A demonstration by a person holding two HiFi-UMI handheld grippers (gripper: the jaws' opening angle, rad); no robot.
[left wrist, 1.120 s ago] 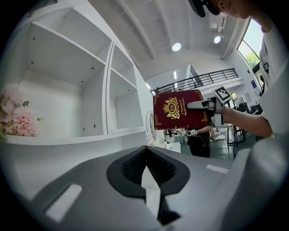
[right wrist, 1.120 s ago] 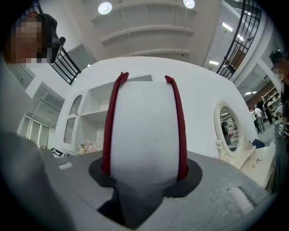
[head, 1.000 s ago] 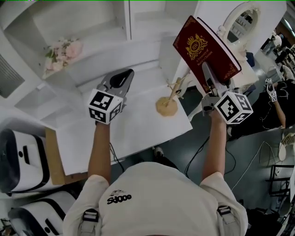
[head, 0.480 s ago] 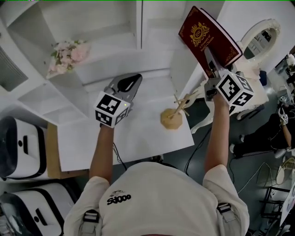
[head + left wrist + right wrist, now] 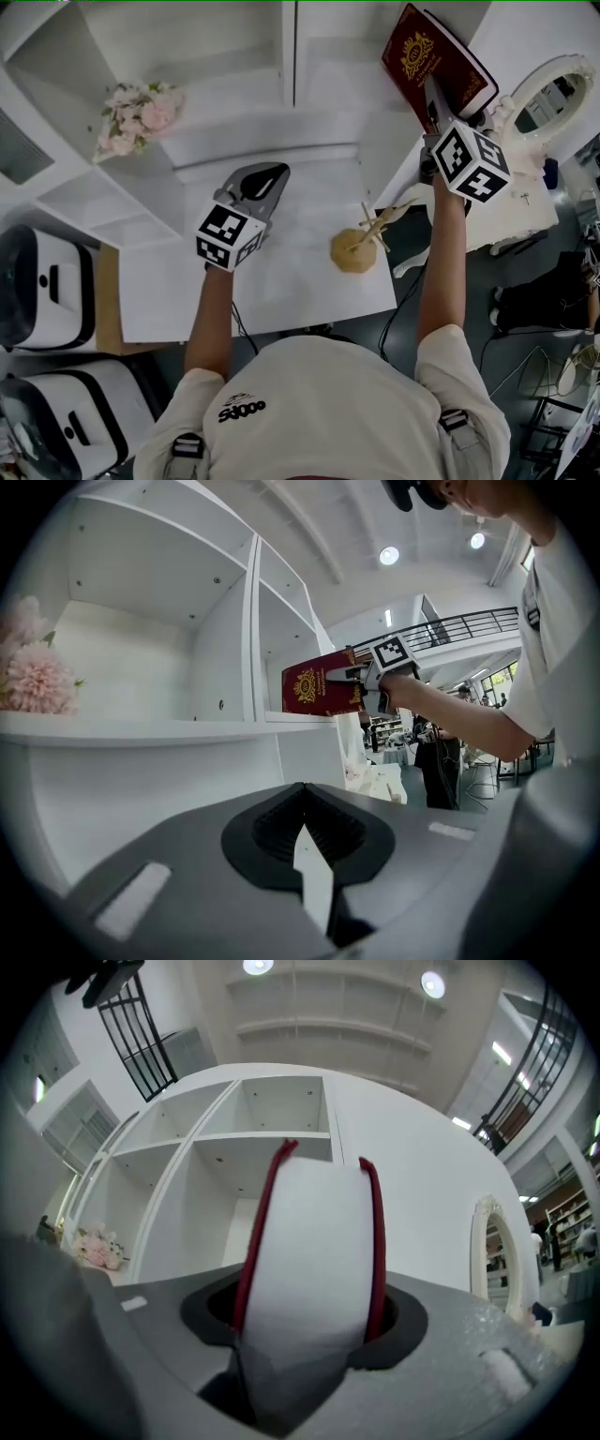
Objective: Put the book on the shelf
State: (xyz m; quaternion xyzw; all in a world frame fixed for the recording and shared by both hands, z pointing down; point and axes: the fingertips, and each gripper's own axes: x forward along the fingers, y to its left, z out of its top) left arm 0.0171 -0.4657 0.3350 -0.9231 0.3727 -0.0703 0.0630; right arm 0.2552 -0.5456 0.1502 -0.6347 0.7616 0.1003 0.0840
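Note:
The dark red book (image 5: 431,58) with a gold crest is held upright, its lower edge between the jaws of my right gripper (image 5: 433,101). It hangs at the open front of the right-hand compartment of the white shelf unit (image 5: 292,56). The right gripper view shows the book's white page edge (image 5: 309,1241) filling the jaws, which are opening slightly, with the shelf compartments (image 5: 281,1138) behind. My left gripper (image 5: 265,180) is shut and empty, low over the white table (image 5: 281,281). From the left gripper view (image 5: 305,841) the book (image 5: 323,683) sits at the shelf's edge.
Pink flowers (image 5: 141,111) lie in the shelf's left compartment. A small wooden figure on a round base (image 5: 356,248) stands on the table below the book. A white oval mirror (image 5: 553,94) stands at the right. White helmet-like devices (image 5: 42,300) sit at the far left.
My right gripper has carried the book up and closer to the shelf's right-hand compartment. The left gripper has stayed in about the same place over the table.

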